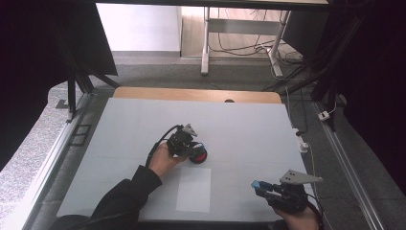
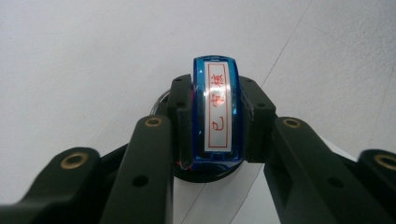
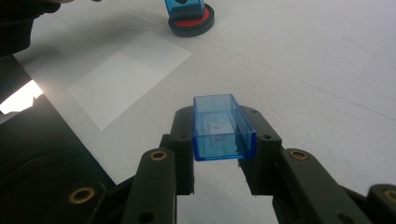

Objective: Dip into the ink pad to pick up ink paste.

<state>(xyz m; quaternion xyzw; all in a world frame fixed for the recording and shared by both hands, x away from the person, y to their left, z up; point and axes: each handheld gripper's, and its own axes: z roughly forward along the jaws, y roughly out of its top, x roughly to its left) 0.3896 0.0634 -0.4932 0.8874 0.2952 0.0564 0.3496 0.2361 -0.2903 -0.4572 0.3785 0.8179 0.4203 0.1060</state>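
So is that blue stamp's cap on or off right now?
Off. The right tongs hold the empty blue cap by itself, while the left tongs press the stamp onto the round ink pad further away.

Blue stamp [image 2: 215, 112] between left gripper's jaws: white label on top face, red border, three red Chinese characters in column, first reads 已, lower two blurred by glare. Blue cap [image 3: 223, 127] in right gripper view: faint red marks inside, not legible. No other text readable.
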